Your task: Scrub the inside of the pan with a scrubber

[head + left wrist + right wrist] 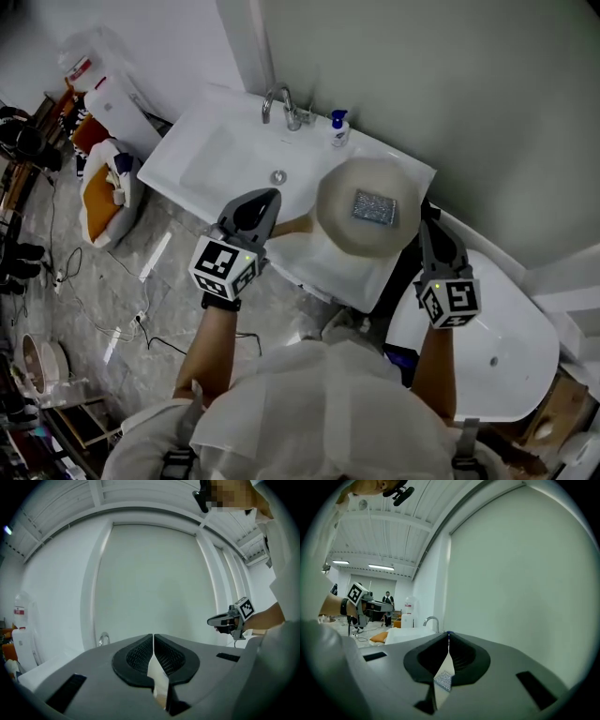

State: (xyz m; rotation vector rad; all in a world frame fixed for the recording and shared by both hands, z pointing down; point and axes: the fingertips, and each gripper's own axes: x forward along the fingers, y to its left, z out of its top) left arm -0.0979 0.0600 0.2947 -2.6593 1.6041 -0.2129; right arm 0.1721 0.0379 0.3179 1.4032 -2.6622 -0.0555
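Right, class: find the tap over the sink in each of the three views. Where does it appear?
Head view: the tap stands at top centre, on the back edge of the sink.
Left gripper view: it shows low at the left.
Right gripper view: it is left of centre.
Shared landmark: the plain pale wall behind the tap.

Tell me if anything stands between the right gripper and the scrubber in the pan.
No separate thing shows there. The right gripper, shut and empty, is beside the right rim of the pan; the scrubber lies uncovered inside, so only the pan's own wall lies between them.
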